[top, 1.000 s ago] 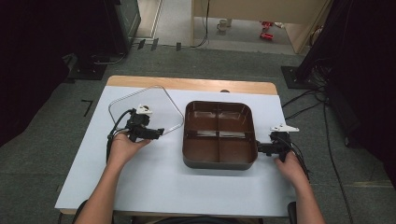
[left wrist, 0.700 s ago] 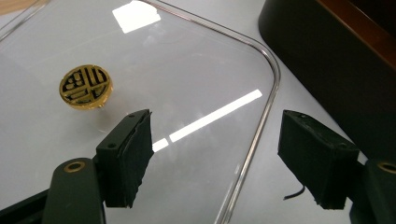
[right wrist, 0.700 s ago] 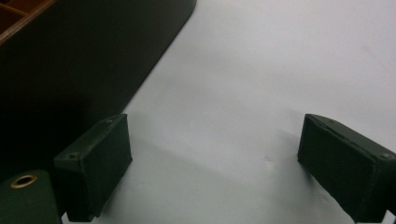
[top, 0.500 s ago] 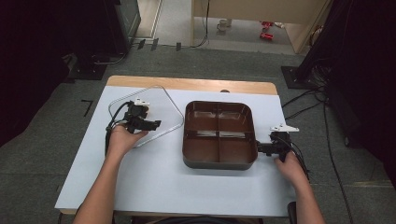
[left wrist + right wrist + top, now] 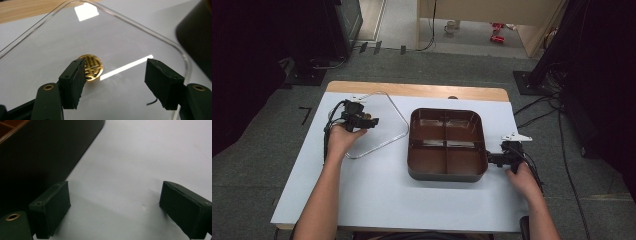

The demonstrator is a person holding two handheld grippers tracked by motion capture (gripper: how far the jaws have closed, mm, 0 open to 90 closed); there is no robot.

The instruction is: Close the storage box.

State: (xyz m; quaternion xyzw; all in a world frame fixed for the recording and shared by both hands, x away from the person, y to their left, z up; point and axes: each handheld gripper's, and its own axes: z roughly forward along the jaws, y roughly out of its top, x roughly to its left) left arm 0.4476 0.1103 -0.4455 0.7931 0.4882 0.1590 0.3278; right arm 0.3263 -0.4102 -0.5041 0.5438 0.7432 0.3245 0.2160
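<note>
Here my left gripper (image 5: 371,121) hung over the clear lid (image 5: 384,131) at the table's left, its jaws half apart, just closing, gripping nothing; the gold seal (image 5: 92,67) showed beside one pad. Right of the lid sat the brown tray (image 5: 446,173). My right gripper (image 5: 490,159) stood wide, empty, beside the tray.

Clear lid (image 5: 379,122) on the table (image 5: 412,200) — left of the compartment tray (image 5: 446,144), near, apart.
</note>
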